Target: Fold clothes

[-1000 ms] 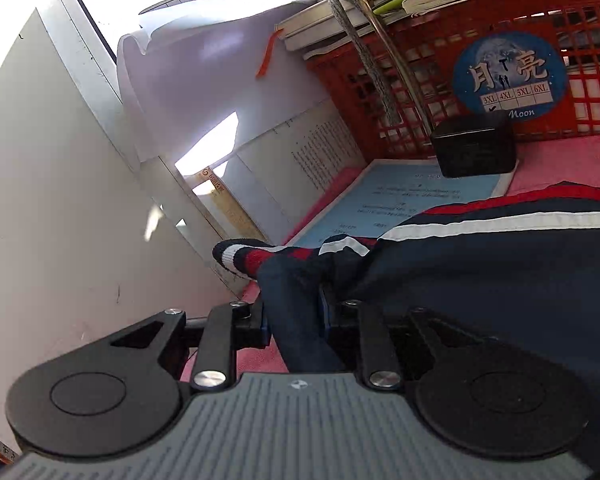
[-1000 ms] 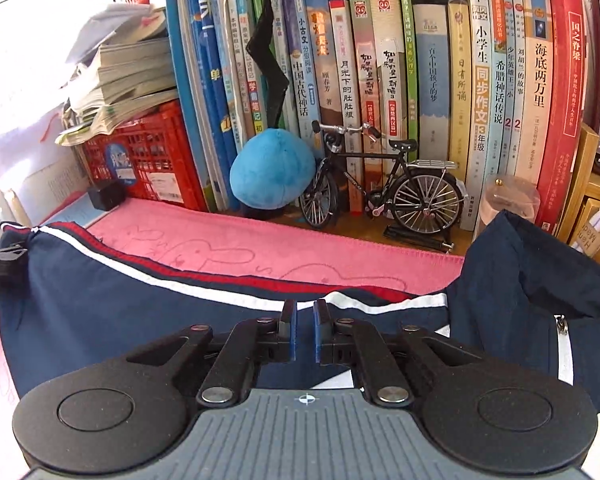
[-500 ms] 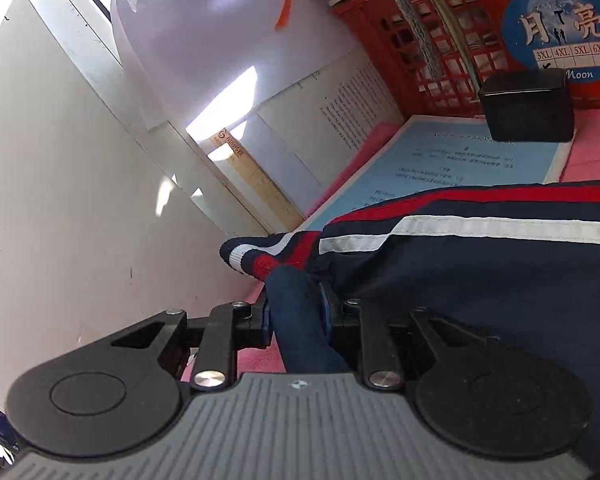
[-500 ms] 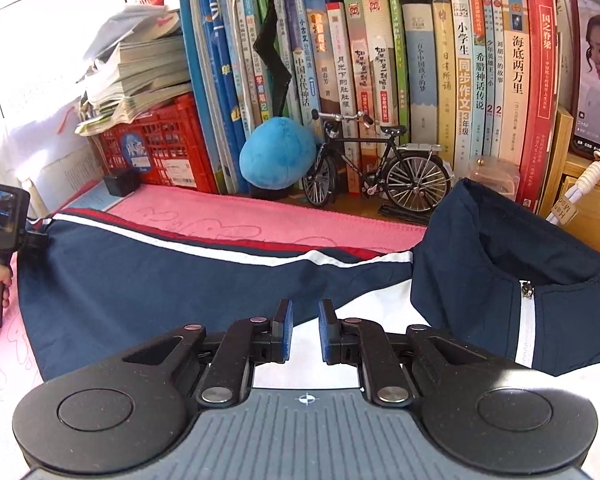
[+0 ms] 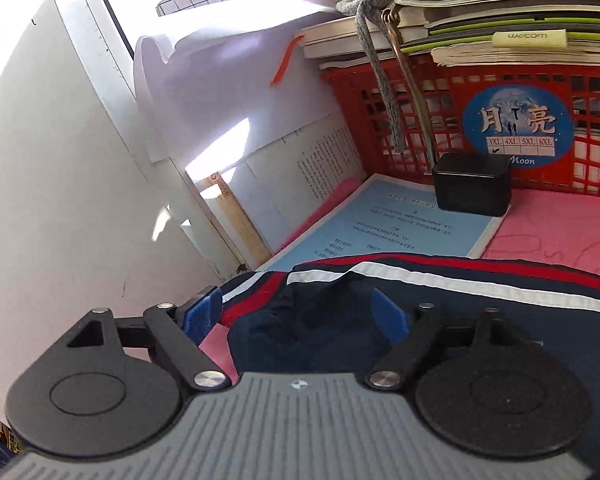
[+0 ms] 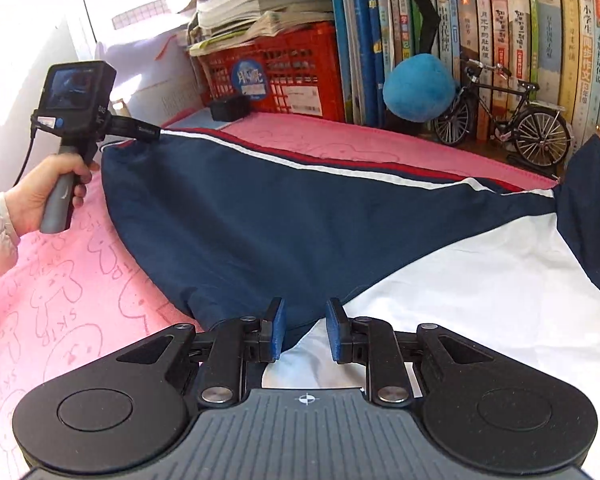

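Pink towel point(image 6: 72, 280) covering the surface. Along its far edge: red crate point(image 6: 284, 68) topped with stacked books point(image 6: 256, 4), black box point(image 5: 472, 190) on blue sheet point(image 5: 384, 224), blue plush ball point(image 6: 418, 88), model bicycle point(image 6: 508, 116), upright book row point(image 6: 500, 20).

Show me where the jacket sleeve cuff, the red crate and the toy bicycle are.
sleeve cuff point(image 5: 256, 292): left wrist view, on its red and white striped band.
red crate point(image 6: 300, 56): right wrist view, on its front lattice wall.
toy bicycle point(image 6: 542, 132): right wrist view, on its rear wheel.
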